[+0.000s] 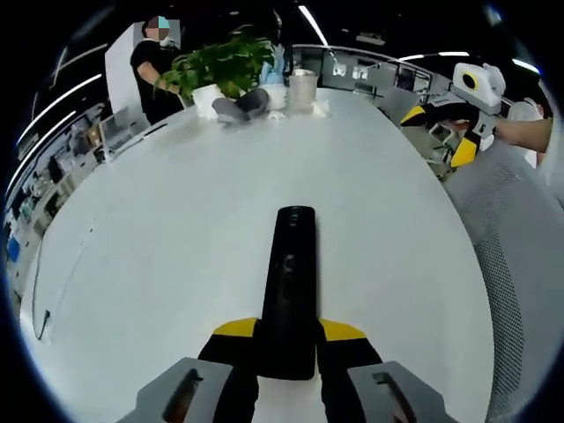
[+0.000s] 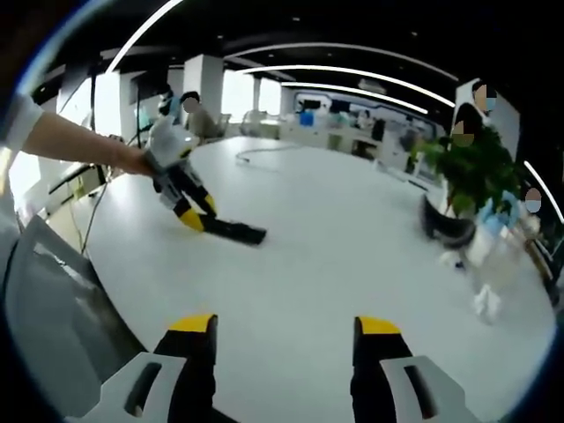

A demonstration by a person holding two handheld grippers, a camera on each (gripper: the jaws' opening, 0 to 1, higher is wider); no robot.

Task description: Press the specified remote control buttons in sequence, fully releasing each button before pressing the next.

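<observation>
**Remote gripped at one end, its buttons hard to read**

The left claw [image 1: 286, 352] is closed on the near end of a black remote [image 1: 289, 291], which lies lengthwise on the white desk [image 1: 176, 247]. Its buttons are too dark to tell apart. In the right gripper view the same remote [image 2: 233, 231] appears far off, small and blurred. The right claw [image 2: 284, 339] hangs wide apart above bare desk, holding nothing. A potted plant [image 1: 220, 70] stands at the desk's far edge, partly hiding a person [image 1: 154, 75] behind it.
</observation>
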